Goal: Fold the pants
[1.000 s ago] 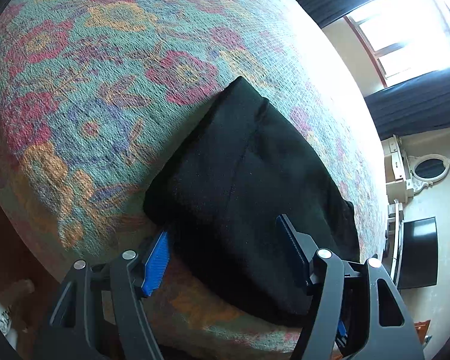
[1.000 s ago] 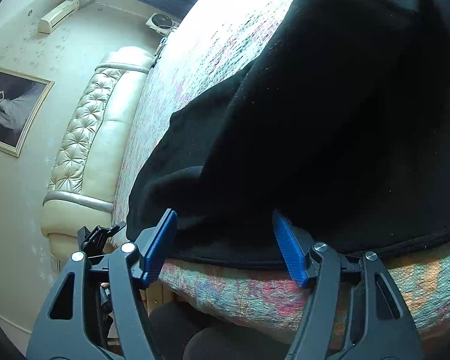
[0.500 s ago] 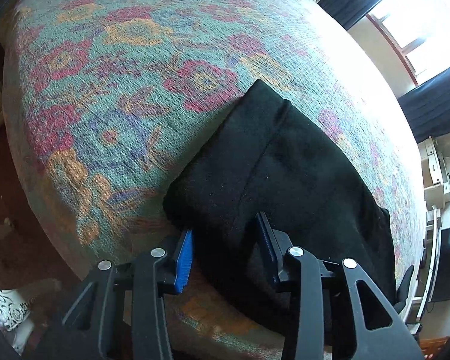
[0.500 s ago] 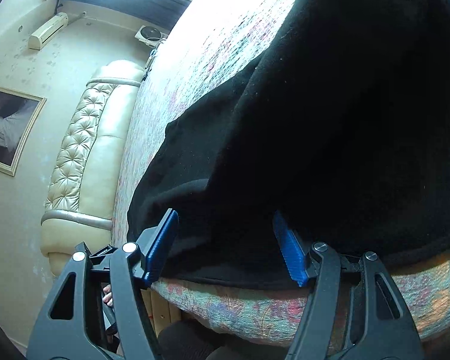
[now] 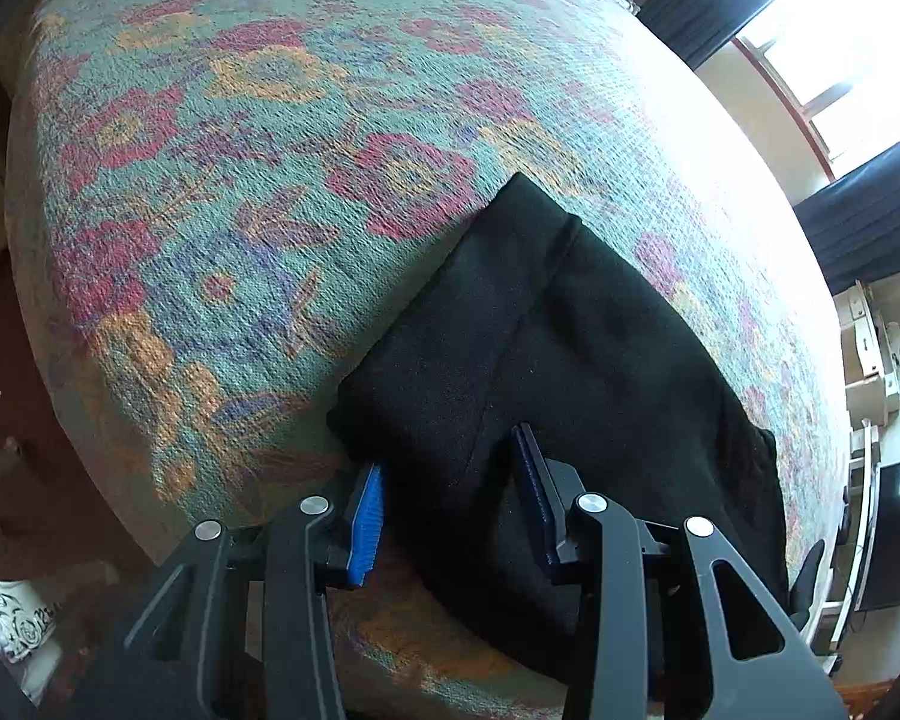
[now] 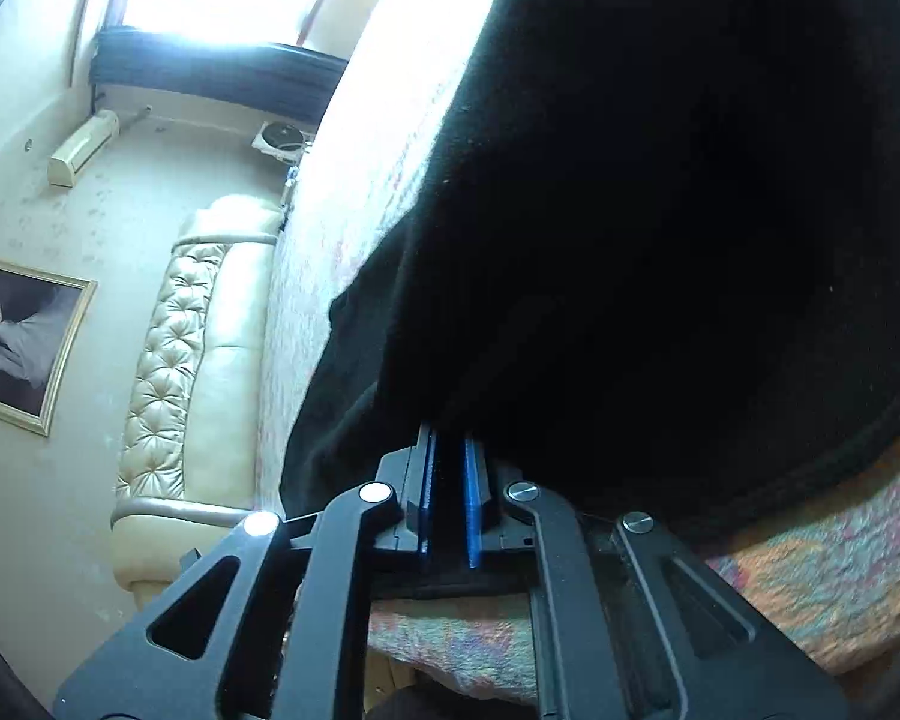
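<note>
Black pants (image 5: 570, 360) lie folded on a floral bedspread (image 5: 240, 180), close to the bed's near edge. My left gripper (image 5: 447, 456) is at their near left corner, its blue pads (image 5: 366, 516) pinching a thick bunch of the cloth. A crease runs up from the pinch. In the right wrist view the pants (image 6: 660, 240) fill most of the picture. My right gripper (image 6: 449, 438) is shut on their near hem, the pads almost touching with a thin layer of black cloth between them. The bedspread (image 6: 810, 570) shows under the hem.
A cream tufted headboard (image 6: 174, 360) stands at one end of the bed, with a framed picture (image 6: 18, 342) on the wall beside it. A bright window (image 5: 840, 42) with dark curtains is beyond the bed. Reddish floor (image 5: 6, 420) lies off the bed's left edge.
Both grippers stood open around the pants' edge. The left jaws narrowed onto the corner first. The right jaws then snapped together on the hem, and the right view tilted.
</note>
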Tool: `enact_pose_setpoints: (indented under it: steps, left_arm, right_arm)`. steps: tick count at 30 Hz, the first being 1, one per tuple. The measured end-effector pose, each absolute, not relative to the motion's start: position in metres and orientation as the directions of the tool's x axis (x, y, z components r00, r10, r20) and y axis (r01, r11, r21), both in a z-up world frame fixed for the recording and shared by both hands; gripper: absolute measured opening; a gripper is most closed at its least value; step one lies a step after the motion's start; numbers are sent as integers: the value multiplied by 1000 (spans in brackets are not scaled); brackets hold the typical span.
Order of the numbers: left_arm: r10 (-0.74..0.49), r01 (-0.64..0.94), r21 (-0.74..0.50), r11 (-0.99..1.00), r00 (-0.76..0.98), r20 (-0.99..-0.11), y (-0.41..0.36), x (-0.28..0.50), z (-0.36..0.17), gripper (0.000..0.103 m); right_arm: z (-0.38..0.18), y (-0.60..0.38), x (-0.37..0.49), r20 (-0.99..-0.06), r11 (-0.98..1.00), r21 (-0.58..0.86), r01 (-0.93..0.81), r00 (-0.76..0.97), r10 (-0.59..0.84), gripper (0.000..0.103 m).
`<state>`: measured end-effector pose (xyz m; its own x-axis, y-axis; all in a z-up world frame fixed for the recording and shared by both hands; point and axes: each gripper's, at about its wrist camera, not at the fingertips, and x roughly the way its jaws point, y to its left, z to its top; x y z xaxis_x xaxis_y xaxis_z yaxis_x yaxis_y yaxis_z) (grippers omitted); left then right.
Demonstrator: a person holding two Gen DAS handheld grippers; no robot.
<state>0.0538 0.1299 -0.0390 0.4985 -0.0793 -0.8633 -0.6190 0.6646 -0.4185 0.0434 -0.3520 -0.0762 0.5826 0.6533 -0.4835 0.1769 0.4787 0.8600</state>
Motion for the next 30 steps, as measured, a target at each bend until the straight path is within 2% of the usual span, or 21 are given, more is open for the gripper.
enact_pose_setpoints:
  steps: [4,9,12,15,17,19,20,22,24,30]
  left_arm:
    - [-33,-635,-398,662,505,-862,137,46,-32,40]
    - [-41,-651,-383,655,475,-879,141,45,-38,40]
    - [-46,-641,-379,668,473,-880,142,50,-41,40]
    - [-50,-639,-385,666,477,-878,139,49,-40,40]
    - [-58,-634,-392,666,480,-875,139,50,-40,40]
    - [-77,-625,-414,662,492,-867,141,53,-39,40]
    - [-71,-623,-408,667,492,-868,140,53,-39,40]
    - [-60,-618,-384,686,479,-876,138,55,-40,39]
    - [-39,-625,-360,693,466,-884,137,55,-40,28]
    - [-89,-629,-431,647,500,-862,141,44,-36,16]
  right_arm:
    - [-63,-356,12,-411,426,893,145,648,641,7]
    - [-97,-359,-2,-455,411,883,228,632,628,7]
    - [-100,-360,-2,-446,414,885,211,636,630,7]
    - [-94,-350,5,-438,421,886,193,642,629,16]
    - [-93,-348,10,-436,415,888,196,644,628,18]
    - [-93,-342,16,-449,431,881,195,633,630,16]
    - [-93,-341,18,-466,451,870,198,627,625,10]
    - [-95,-337,16,-471,455,868,199,621,626,7]
    - [-92,-339,14,-464,450,872,195,626,627,7]
    - [-87,-346,3,-425,418,891,176,645,635,7]
